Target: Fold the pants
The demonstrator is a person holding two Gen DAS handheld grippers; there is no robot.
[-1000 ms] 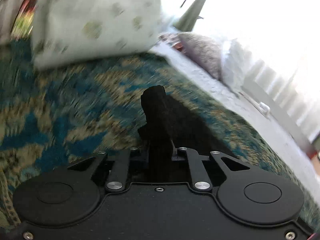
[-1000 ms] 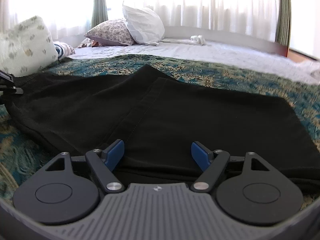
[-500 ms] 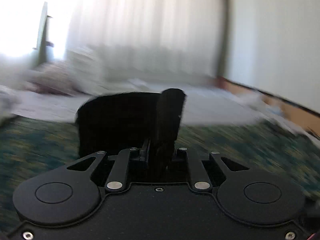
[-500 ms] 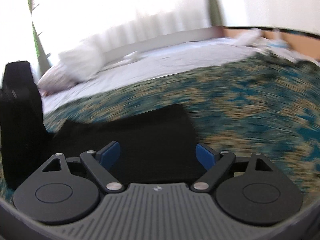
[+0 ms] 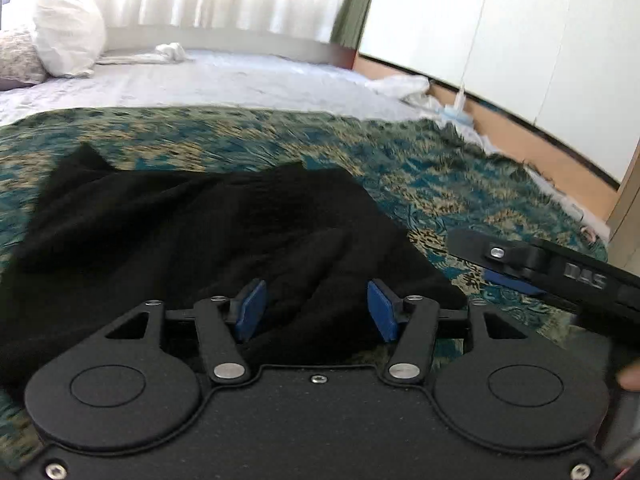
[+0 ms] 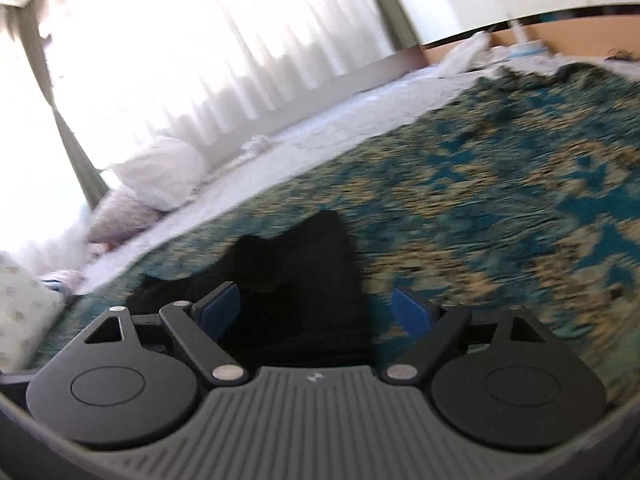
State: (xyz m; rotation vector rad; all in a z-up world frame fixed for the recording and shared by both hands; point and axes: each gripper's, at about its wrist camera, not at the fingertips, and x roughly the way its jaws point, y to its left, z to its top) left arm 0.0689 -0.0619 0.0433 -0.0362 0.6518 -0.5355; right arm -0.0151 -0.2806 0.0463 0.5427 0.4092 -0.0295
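Observation:
Black pants (image 5: 192,232) lie folded in a heap on the teal and gold bedspread (image 5: 440,168). My left gripper (image 5: 316,312) hovers low over their near edge. Its jaws are opening, and a ridge of the black cloth lies loose between the blue pads (image 5: 250,312) without being pressed. In the right wrist view, my right gripper (image 6: 316,312) stands wide open over the pants' right end (image 6: 304,264), gripping nothing. One of its fingers (image 5: 520,258) reaches into the left wrist view from the right edge.
A white sheet (image 5: 224,80) covers the far half of the bed, with pillows (image 5: 68,36) at the far left. Curtains (image 6: 224,40) hang behind. A dotted pillow (image 6: 20,312) lies left. The bed's right edge (image 5: 560,200) drops to a wooden floor by a pale wall.
The left gripper carried a pinched piece of black cloth across the bed, laid it over the pants and opened. The right gripper swung to the pants' right end and stayed open.

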